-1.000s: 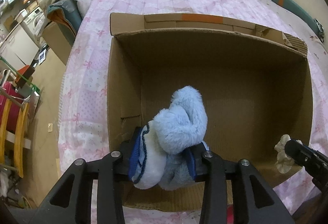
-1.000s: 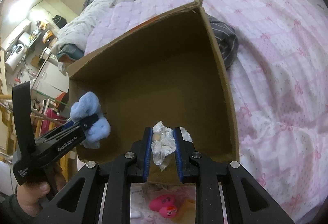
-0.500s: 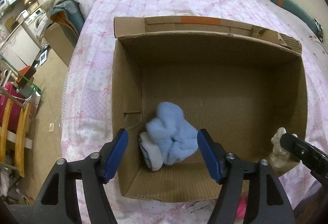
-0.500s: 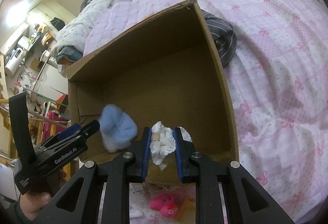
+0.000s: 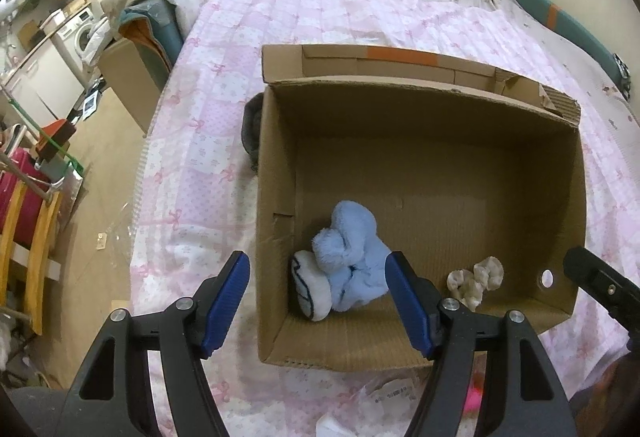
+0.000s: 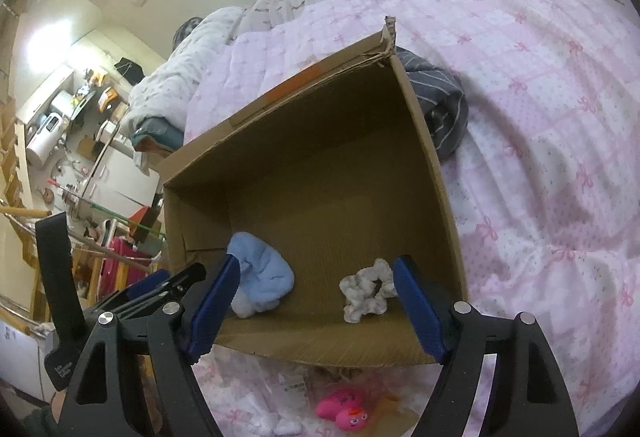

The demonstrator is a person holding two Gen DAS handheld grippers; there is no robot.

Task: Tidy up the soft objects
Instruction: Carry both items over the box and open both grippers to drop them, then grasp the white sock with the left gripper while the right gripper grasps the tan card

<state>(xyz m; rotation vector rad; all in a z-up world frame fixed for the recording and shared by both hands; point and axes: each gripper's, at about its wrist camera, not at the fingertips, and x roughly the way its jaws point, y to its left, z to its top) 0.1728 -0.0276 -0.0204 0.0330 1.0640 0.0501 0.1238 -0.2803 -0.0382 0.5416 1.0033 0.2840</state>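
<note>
Both the left gripper [image 5: 318, 295] and the right gripper [image 6: 316, 297] gaped wide, holding nothing. The fluffy light-blue sock [image 5: 348, 261] and the cream fabric scrunchie [image 6: 366, 291] lay apart along the brown cardboard box's [image 5: 420, 105] near edge.

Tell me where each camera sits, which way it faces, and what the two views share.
Left wrist: on the left gripper, looking down into the box on the bed; its open fingers and the right gripper's tip show.
Right wrist: on the right gripper, looking into the box from its near right corner; its open fingers and the left gripper show.
Shared: box, blue plush, scrunchie, pink quilt.
</note>
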